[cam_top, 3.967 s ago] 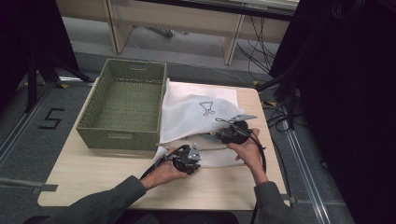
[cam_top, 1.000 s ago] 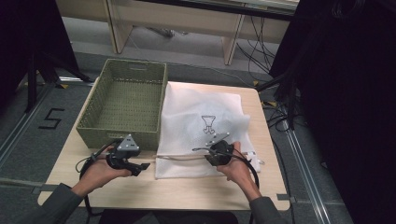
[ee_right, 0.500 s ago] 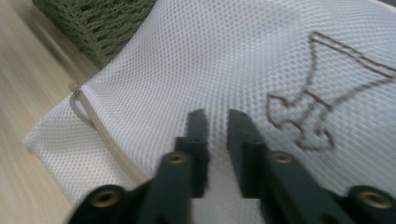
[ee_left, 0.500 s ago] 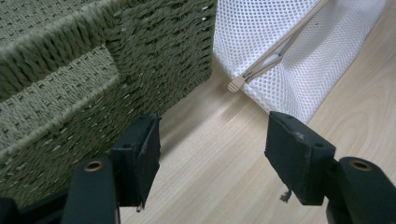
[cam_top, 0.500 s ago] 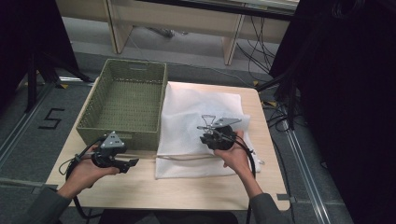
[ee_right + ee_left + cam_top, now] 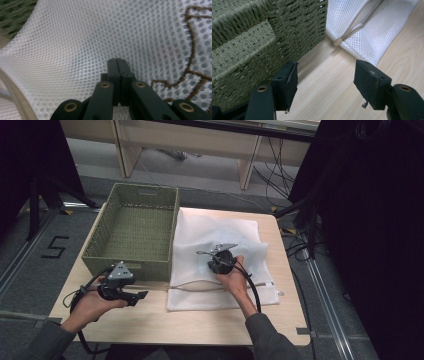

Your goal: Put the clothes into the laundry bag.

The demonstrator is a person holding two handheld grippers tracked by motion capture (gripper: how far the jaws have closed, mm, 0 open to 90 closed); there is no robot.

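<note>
1. Furthest left of the green woven basket (image 6: 134, 232), at its near left corner, the person's left hand (image 6: 90, 304) holds the left tool (image 6: 141, 295) low over the wooden surface (image 6: 150, 320). Its jaws stand apart with nothing between them; in the left gripper view the left tool (image 6: 325, 82) points at bare wood between the basket's wall (image 6: 262, 45) and the bag's corner (image 6: 367, 32).
2. The basket itself sits at the back left of the surface. Its floor is bare, as far as I can see from above: nothing lies in it.
3. Just right of the basket, touching its right wall, lies the white mesh laundry bag (image 6: 200, 232). It is flat, zipper edge toward the person, with a dark drawn mark on its top. It looks slack and thin; I cannot tell whether anything is inside.
4. Right of the basket, over the bag's middle, the right hand (image 6: 235, 279) holds the right tool (image 6: 204, 253). Its jaws have just been closing and now meet tight. In the right gripper view the right tool (image 6: 117, 62) presses tip-first against the mesh (image 6: 75, 37); a pinch of netting seems caught between the pads, though I cannot be sure.
5. My reading: the bag is not yet lifted and not yet in the basket. Picking it up and moving it across is still to do.
</note>
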